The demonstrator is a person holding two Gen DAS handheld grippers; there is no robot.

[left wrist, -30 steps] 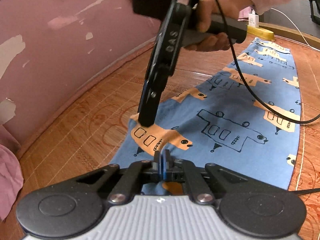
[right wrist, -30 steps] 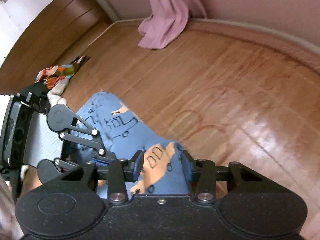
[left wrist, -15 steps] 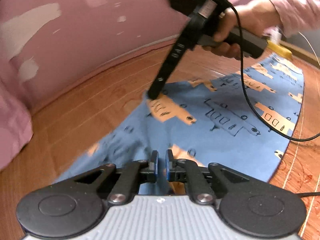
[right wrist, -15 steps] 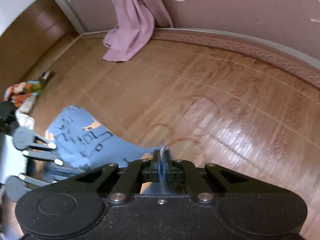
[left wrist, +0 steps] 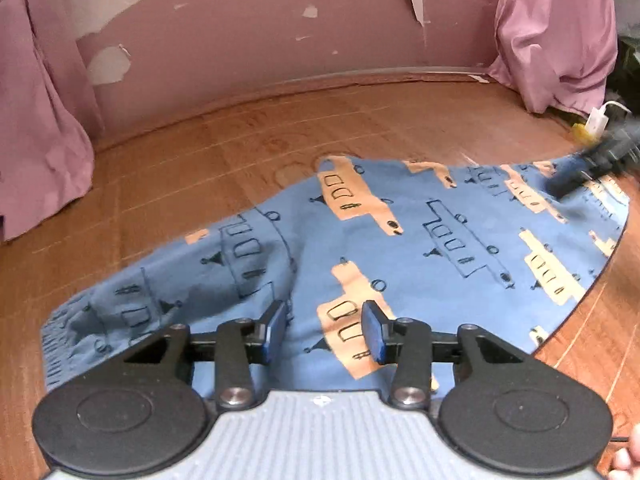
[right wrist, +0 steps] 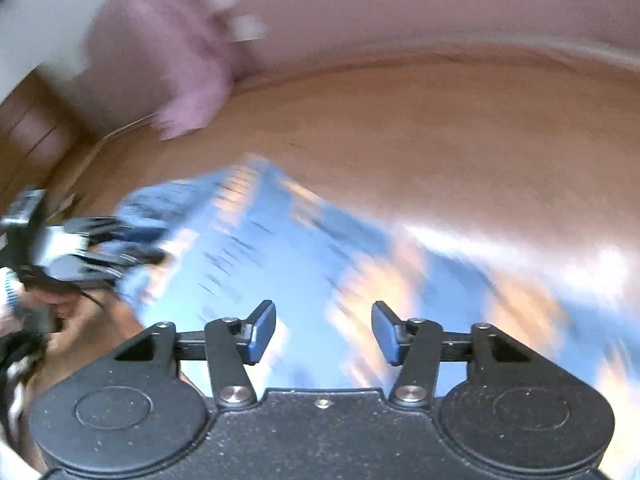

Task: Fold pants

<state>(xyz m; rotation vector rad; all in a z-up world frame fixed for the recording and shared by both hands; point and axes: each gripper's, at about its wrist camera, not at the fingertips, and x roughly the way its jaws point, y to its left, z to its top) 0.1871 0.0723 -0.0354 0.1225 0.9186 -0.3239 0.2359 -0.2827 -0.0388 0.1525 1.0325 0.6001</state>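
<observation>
- Left wrist view: the left tool (left wrist: pixel 325 330) is hovering just above the pants (left wrist: pixel 420 248) with its blue pads (left wrist: pixel 276 326) spread apart and pinching nothing.
- The blue pants, printed with orange and outlined shapes, are lying spread across the wooden floor (left wrist: pixel 200 168), reaching from the lower left to the right edge.
- The right tool (left wrist: pixel 580 168) is showing blurred at the far right, over the pants' far end.
- Pink curtains (left wrist: pixel 44 140) are hanging at both sides of a peeling pink wall (left wrist: pixel 260 40).
- Right wrist view: heavily blurred. The right tool (right wrist: pixel 323 332) is holding its pads (right wrist: pixel 262 330) wide apart, empty, above the pants (right wrist: pixel 280 248) lying on the floor (right wrist: pixel 440 140).
- The left tool (right wrist: pixel 92 240) is sitting at the left edge, by the pants' end.
</observation>
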